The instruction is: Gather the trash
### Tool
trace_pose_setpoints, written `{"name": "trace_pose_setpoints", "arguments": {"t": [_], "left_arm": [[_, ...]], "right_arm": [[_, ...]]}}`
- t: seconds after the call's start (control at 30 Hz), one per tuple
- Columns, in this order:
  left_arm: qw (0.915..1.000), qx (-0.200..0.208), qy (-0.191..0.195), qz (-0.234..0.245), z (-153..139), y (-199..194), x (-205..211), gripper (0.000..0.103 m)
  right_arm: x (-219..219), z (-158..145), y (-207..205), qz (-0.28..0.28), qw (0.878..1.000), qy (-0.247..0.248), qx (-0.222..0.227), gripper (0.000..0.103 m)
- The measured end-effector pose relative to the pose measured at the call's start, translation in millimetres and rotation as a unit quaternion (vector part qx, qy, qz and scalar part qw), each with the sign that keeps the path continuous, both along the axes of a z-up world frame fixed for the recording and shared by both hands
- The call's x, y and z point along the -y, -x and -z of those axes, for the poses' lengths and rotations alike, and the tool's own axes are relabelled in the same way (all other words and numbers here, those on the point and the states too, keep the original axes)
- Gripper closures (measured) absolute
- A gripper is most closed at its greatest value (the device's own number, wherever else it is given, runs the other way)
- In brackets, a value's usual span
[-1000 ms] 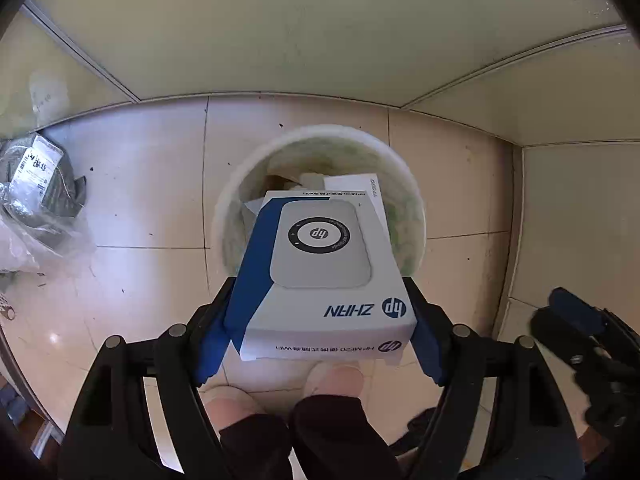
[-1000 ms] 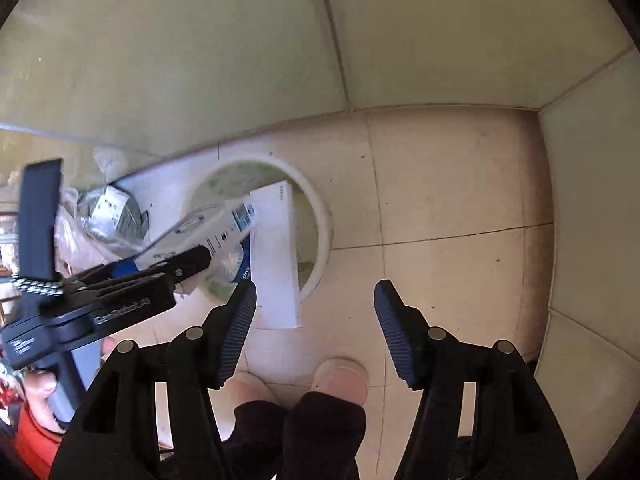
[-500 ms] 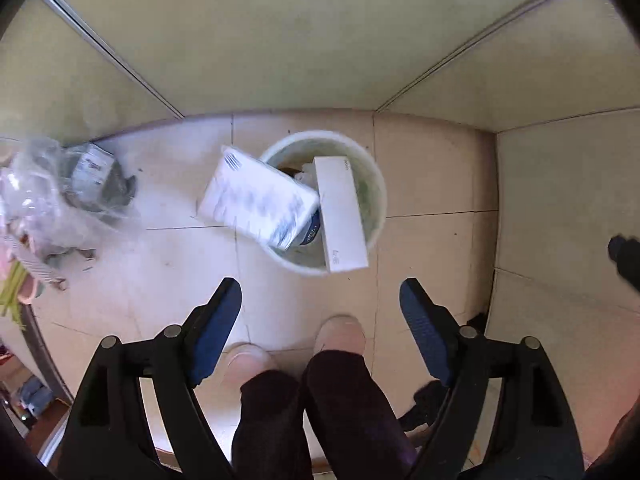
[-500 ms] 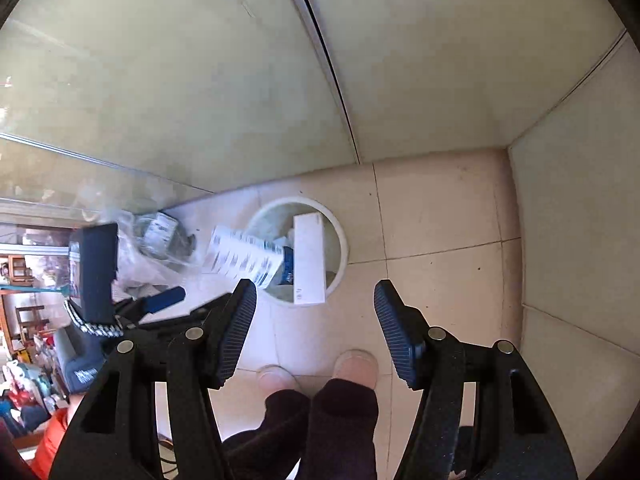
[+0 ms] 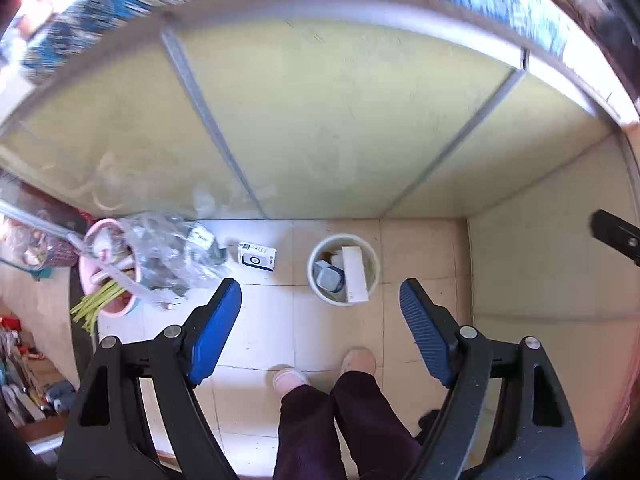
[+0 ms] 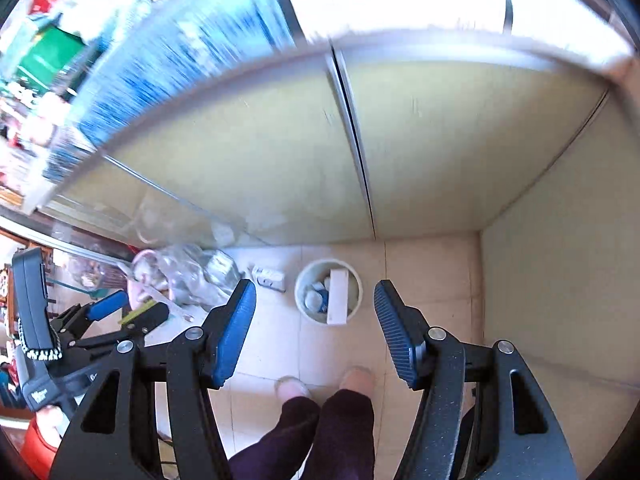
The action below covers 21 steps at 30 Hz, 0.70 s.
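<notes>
A round white bin (image 5: 311, 264) stands on the tiled floor far below, also in the right wrist view (image 6: 298, 292). A long white box (image 5: 355, 276) leans inside it next to a grey item (image 5: 328, 278). The white-and-blue device box (image 5: 257, 255) lies flat on the floor left of the bin (image 6: 272, 277), outside it. My left gripper (image 5: 319, 285) hangs high above, open and empty; it also shows at the left of the right wrist view (image 6: 128, 312). My right gripper (image 6: 316, 285) holds nothing, and its jaws are opening.
A clear plastic bag (image 5: 172, 252) of clutter and a pink basin (image 5: 86, 276) with green stalks sit left of the box. Yellow-green cabinet panels (image 5: 320, 120) rise behind the bin, a wall closes the right. The person's feet (image 5: 358, 360) stand just in front of the bin.
The left gripper let go of the white-and-blue box, which tumbled off the bin's edge to the floor on its left. Both grippers rose far above the floor.
</notes>
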<state>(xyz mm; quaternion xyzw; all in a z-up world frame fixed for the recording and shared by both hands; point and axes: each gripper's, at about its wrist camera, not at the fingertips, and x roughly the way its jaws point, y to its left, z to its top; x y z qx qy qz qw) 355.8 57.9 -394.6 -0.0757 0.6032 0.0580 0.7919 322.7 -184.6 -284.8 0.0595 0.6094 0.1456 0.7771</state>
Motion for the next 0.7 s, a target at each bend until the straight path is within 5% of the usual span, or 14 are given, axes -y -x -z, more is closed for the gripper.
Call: {"name": "trace_pose_setpoints", "arguments": {"t": [0.13,0.37,0.5,0.7], "left_arm": [[0.9995,0.017,-0.014,-0.022,-34,11,-17,0.022],[0.9925,0.117,-0.030,-0.022,-129,46,-17,0.022],[0.9806,0.194,-0.026,0.006,-195,74,-5,0.022],[0.9508,0.307,-0.009,0.037,-287,138,5,0.022]], "right_arm": [[0,-22,7,0.007,1.000,-0.009,0.018,0.043],[-8,-83,26,0.016,0.997,-0.020,0.069,0.043],[-15,-146,50,0.015,0.990,-0.011,0.143,0.043],[-28,-232,115,0.033,0.965,-0.023,0.259,0.043]]}}
